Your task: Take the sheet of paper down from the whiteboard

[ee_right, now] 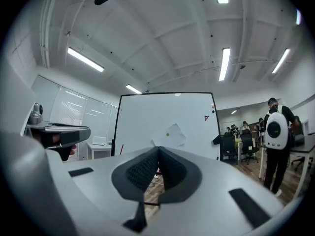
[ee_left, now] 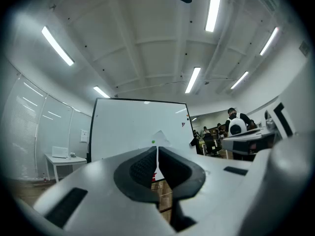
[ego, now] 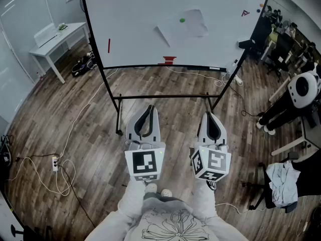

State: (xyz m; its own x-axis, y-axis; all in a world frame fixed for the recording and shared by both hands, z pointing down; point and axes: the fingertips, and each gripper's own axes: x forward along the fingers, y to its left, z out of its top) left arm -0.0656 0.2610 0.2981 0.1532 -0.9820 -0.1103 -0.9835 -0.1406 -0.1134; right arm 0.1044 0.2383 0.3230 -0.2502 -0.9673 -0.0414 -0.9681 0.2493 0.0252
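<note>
Step (judged): approach; sheet of paper [ego: 181, 28] held by magnet [ego: 182, 19], upper centre, on whiteboard [ego: 130, 29].
Grippers: left hand-held gripper [ego: 149, 108] and right hand-held gripper [ego: 210, 116] closed, empty.
Next: board to be neared, jaws opened.

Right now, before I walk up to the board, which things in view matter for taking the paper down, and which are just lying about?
For the job: sheet of paper, green magnet pinning it, whiteboard, left gripper, right gripper (both shut, empty).

Lying about: red marker, red block on the tray, white table, floor power strip, cloth on a chair.
</note>
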